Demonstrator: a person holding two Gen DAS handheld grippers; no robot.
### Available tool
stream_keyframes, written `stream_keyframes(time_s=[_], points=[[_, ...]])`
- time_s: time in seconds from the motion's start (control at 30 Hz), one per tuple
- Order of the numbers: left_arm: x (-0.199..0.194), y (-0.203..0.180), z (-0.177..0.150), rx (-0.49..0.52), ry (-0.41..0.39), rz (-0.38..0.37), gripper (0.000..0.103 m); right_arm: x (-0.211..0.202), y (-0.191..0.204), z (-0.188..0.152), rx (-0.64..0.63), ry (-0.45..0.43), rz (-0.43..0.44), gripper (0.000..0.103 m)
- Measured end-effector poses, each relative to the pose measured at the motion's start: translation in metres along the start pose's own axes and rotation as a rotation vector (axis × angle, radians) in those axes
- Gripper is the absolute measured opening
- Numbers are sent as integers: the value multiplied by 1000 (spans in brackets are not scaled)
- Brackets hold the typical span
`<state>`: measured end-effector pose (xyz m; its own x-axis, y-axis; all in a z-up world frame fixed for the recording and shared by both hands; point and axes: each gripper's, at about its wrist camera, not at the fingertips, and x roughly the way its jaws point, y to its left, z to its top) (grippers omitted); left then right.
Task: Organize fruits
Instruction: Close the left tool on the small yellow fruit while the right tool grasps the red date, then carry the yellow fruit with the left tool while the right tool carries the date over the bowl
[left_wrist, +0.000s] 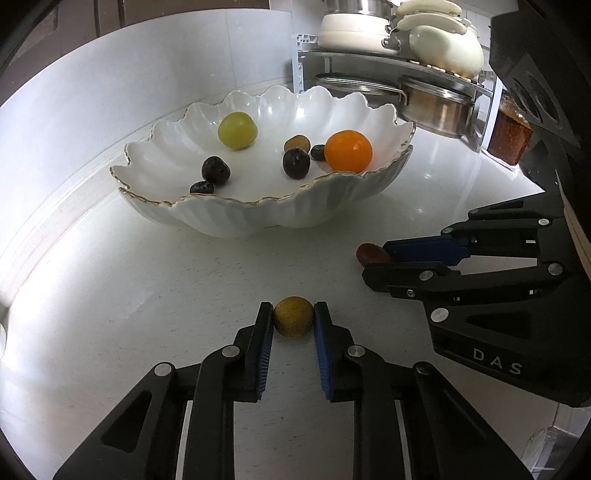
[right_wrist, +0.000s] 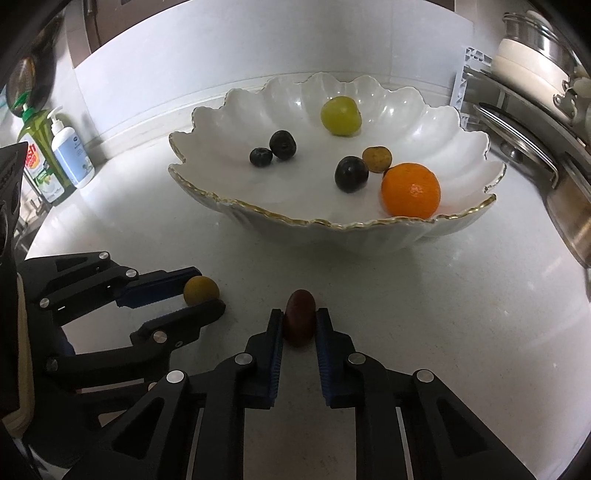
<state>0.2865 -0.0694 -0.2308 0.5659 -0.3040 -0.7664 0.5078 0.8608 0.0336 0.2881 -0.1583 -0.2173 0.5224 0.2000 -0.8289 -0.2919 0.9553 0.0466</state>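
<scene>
A white scalloped bowl (left_wrist: 236, 218) (right_wrist: 369, 236) with a gold rim stands on the white counter. It holds an orange (left_wrist: 348, 151) (right_wrist: 410, 190), a green fruit (left_wrist: 237, 130) (right_wrist: 340, 116), a small brown fruit (left_wrist: 296, 143) (right_wrist: 376, 159) and several dark berries (left_wrist: 215, 170) (right_wrist: 282, 144). On the counter in front of the bowl, my left gripper (left_wrist: 293, 317) (right_wrist: 202, 295) is shut on a small yellow-brown round fruit (left_wrist: 293, 316) (right_wrist: 200, 290). My right gripper (right_wrist: 299, 324) (left_wrist: 373, 258) is shut on a dark red oval fruit (right_wrist: 299, 317) (left_wrist: 371, 253) that also lies on the counter.
A metal rack (left_wrist: 369, 62) with pots, a pan lid (right_wrist: 513, 129) and white cookware stands at the back right, with a jar of reddish stuff (left_wrist: 509, 136) beside it. Two pump bottles (right_wrist: 55, 151) stand at the far left by the wall.
</scene>
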Motion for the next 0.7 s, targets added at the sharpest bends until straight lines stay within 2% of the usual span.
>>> stream_keyframes(time_s=[0.7], points=[[-23,-2,3,-57,4,28,23,-28,-2,-2,36,-26,-11,18]])
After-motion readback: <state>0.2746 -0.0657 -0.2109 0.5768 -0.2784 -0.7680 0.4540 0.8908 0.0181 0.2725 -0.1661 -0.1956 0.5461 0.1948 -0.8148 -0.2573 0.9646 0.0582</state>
